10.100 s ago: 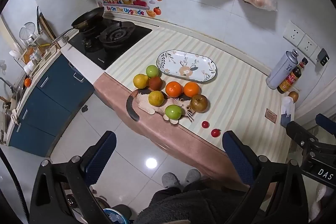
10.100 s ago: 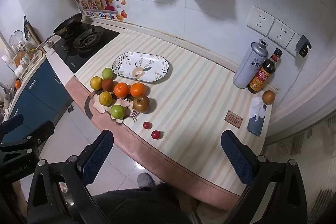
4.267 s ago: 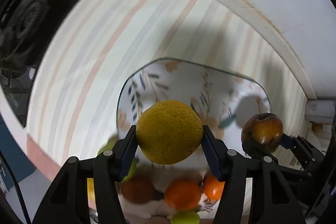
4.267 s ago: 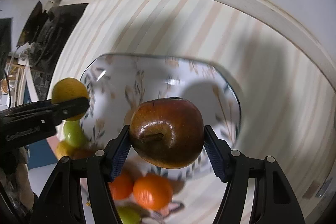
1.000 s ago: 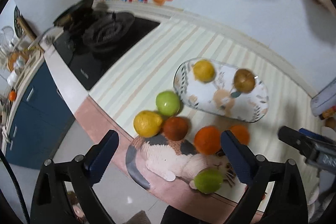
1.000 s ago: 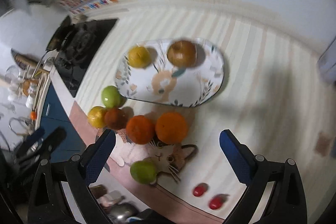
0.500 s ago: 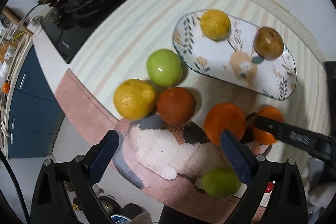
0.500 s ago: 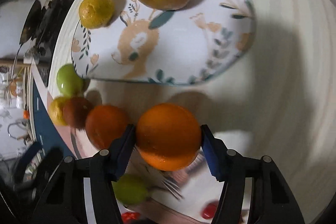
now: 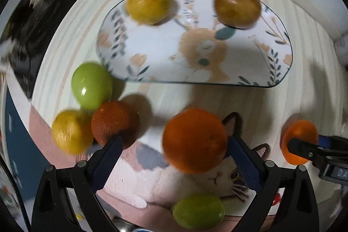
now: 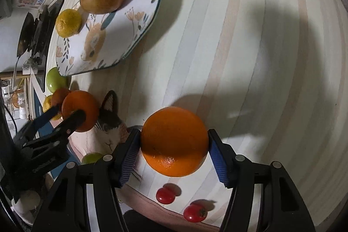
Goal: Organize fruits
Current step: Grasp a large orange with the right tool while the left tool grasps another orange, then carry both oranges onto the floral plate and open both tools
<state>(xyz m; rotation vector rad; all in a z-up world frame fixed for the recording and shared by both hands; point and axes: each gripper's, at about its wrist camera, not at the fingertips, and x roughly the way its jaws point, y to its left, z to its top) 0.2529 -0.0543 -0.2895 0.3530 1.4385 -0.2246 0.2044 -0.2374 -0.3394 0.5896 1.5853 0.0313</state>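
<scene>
While the right gripper [image 10: 174, 145] clamps an orange [image 10: 174, 141] above the striped counter [image 10: 250, 47], the left gripper [image 9: 174, 158] stands spread around a second orange [image 9: 194, 140] over the cat mat [image 9: 195, 184]; right pad at its side, left pad clear. On the plate [image 9: 195, 53]: a yellow citrus [image 9: 148, 3] and a brown pear [image 9: 237, 4]. Green apple [image 9: 91, 85], dark orange [image 9: 114, 122] and yellow fruit [image 9: 71, 132] cluster left of the mat. Two cherry tomatoes [image 10: 166, 196] near the counter edge.
</scene>
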